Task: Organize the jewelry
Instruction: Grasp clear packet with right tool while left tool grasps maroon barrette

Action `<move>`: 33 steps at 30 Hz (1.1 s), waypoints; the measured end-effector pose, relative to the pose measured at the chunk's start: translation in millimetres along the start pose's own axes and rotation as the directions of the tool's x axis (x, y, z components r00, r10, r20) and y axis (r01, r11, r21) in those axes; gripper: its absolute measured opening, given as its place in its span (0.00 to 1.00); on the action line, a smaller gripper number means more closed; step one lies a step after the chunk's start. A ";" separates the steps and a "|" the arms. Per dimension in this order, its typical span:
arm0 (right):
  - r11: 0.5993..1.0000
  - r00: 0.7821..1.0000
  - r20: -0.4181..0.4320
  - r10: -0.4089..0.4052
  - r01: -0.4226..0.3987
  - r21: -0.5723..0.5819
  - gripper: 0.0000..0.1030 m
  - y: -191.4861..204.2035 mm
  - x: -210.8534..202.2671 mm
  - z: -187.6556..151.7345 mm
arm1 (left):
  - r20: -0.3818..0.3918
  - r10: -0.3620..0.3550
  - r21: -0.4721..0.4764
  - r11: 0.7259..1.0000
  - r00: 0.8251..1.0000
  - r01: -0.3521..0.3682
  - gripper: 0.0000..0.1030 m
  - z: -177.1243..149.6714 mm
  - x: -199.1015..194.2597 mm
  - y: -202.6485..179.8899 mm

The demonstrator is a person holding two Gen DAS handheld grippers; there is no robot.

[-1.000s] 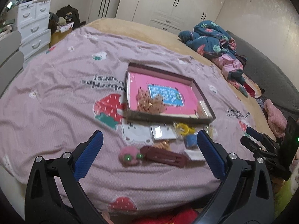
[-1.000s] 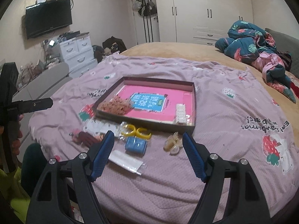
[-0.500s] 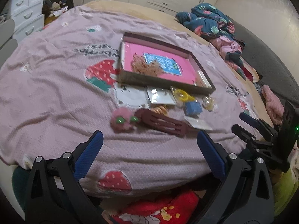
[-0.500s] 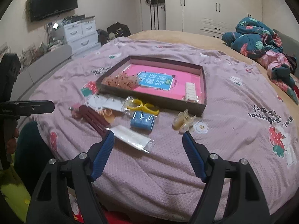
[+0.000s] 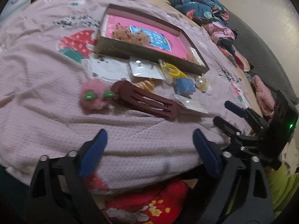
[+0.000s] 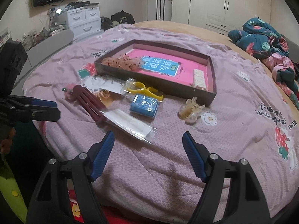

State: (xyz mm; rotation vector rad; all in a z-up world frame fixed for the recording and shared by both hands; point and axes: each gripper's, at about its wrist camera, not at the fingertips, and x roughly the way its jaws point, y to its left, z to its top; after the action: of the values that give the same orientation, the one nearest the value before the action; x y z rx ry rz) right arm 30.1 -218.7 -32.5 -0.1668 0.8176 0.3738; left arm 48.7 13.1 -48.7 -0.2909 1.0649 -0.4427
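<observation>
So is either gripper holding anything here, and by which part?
Nothing is held. The left gripper, its jaws just closing a little, and the right gripper are both empty above the purple bedspread.

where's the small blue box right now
In the right wrist view, the small blue box lies on the pink bedspread, just in front of the yellow plastic rings, outside the shallow tray.

L hand-held gripper [image 5: 147,141] just narrowed, empty; R hand-held gripper [image 6: 148,142] agape, empty.
</observation>
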 end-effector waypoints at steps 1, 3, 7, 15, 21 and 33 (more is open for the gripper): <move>1.000 1.000 -0.004 0.000 0.000 0.001 0.72 -0.7 2.2 -0.4 | -0.007 -0.010 -0.006 1.000 1.000 0.010 0.73 2.3 6.2 0.6; 1.000 1.000 -0.009 0.003 -0.003 0.003 0.72 -1.5 5.4 -1.0 | -0.019 -0.033 -0.020 0.999 0.999 0.033 0.65 6.1 15.8 1.5; 1.000 1.000 -0.018 0.007 -0.007 -0.005 0.72 -1.2 11.6 -0.8 | -0.023 -0.082 -0.075 0.994 0.996 0.080 0.56 15.7 29.9 8.6; 0.996 1.000 -0.021 0.016 -0.018 -0.088 0.71 13.2 28.2 6.3 | 0.000 -0.108 -0.157 0.982 0.994 0.107 0.56 29.7 44.9 19.4; 0.987 0.997 -0.042 0.058 -0.063 -0.150 0.44 25.3 50.0 18.3 | 0.011 -0.104 -0.188 0.977 0.995 0.104 0.56 34.9 48.8 22.3; 0.993 0.995 0.018 0.096 -0.095 -0.072 0.18 10.1 33.3 19.5 | 0.027 -0.056 -0.243 0.968 0.998 0.061 0.30 39.7 57.2 27.9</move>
State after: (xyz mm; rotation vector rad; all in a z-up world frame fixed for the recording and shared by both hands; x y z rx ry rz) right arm 60.2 -195.1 -43.9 -0.1901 0.7936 0.4947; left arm 113.2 10.6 -86.9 -0.5447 1.0944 -0.3608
